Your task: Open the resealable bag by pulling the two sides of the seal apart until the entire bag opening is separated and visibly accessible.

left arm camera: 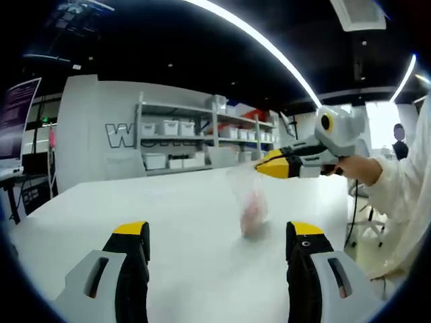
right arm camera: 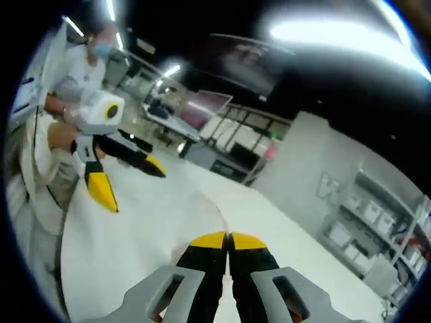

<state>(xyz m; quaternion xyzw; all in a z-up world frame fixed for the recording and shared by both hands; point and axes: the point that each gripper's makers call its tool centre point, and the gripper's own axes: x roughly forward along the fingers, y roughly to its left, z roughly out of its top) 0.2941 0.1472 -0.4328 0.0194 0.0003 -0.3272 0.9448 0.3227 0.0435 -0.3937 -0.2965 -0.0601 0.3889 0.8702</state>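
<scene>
While the clear, thin plastic resealable bag (left arm camera: 248, 202) with something pink inside hangs above the white table (left arm camera: 175, 222), only one tool has a hold on it. In the left gripper view, the left gripper (left arm camera: 219, 237), grey-bodied with black jaws tipped in yellow, rises from about six o'clock with its jaws wide apart and nothing between them; the bag sits just past them, toward one o'clock of the gap. Further toward three o'clock, the right gripper (left arm camera: 264, 166) comes in from the side, held by a person in a white sleeve (left arm camera: 397, 185), and its yellow tips meet at the bag's upper edge, so the bag dangles from that one pinch. White storage shelves (left arm camera: 202, 138) stand behind at twelve o'clock. In the right gripper view, the left gripper (right arm camera: 128, 182) shows at ten o'clock with its two jaws spread, while this view's own jaws at six o'clock are pressed together, and a faint film of the bag (right arm camera: 202, 205) runs up from them, blurred and hard to trace. I judge the seal still unopened, with the second side yet to be taken. The risks look plain: the free tool could grab both layers at once and pull nothing apart, the slick film could slip from the single pinch and drop, or a sharp tug could spill the contents.
</scene>
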